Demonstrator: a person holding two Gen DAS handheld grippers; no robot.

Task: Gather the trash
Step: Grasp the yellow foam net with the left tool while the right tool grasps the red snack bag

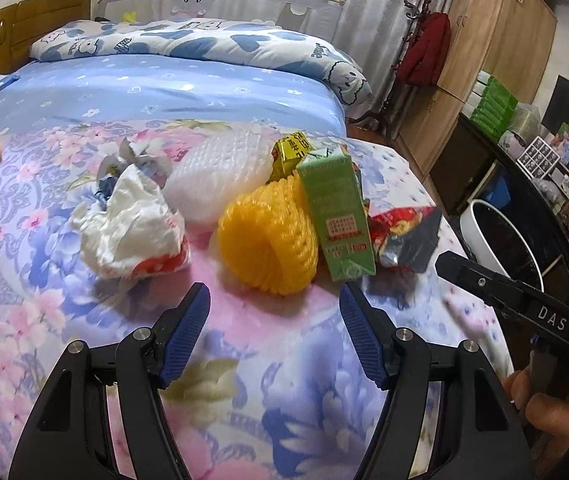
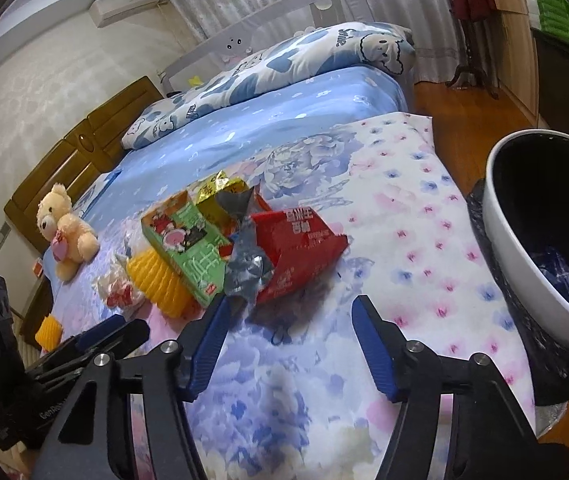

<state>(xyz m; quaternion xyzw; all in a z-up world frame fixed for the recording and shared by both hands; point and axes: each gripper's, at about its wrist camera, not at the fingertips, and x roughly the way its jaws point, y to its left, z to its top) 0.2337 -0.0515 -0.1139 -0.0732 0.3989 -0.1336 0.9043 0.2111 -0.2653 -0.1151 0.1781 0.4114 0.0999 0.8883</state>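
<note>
1. Blue-padded fingers of the left claw [image 1: 274,296] stand apart over the bedspread [image 1: 244,380] with nothing between them; just ahead sits the yellow net [image 1: 266,236].
2. Right claw [image 2: 288,312] is likewise parted and empty, its left finger tip close to the torn foil of the red wrapper [image 2: 304,240]; whether it touches cannot be told.
3. Trash lies in one heap on the bed, near the edge by the bin: one white bag [image 1: 132,228] with red print, one white foam sheet [image 1: 220,172], one yellow net, one green carton [image 1: 336,216], one yellow packet [image 1: 290,152], one red wrapper and some crumpled silver foil [image 1: 132,160].
4. A second yellow net [image 2: 49,330] shows low at the left of the right wrist view, apart from the heap.
5. Writing: the red wrapper and yellow packet carry print too small to read; the pillow [image 2: 340,40] reads "Smile"; the right claw body in the left view reads "DAS".
6. One white bin [image 2: 544,240] with a dark liner stands beside the bed's edge, right of the right claw, mouth open.
7. Bedspread between heap and bin lies bare, as does the stretch under both claws.
8. One teddy bear [image 2: 64,232] sits further up the bed by the wooden headboard [image 2: 84,140], well apart from the heap.
9. A hand [image 1: 540,400] grips the right claw's handle.
</note>
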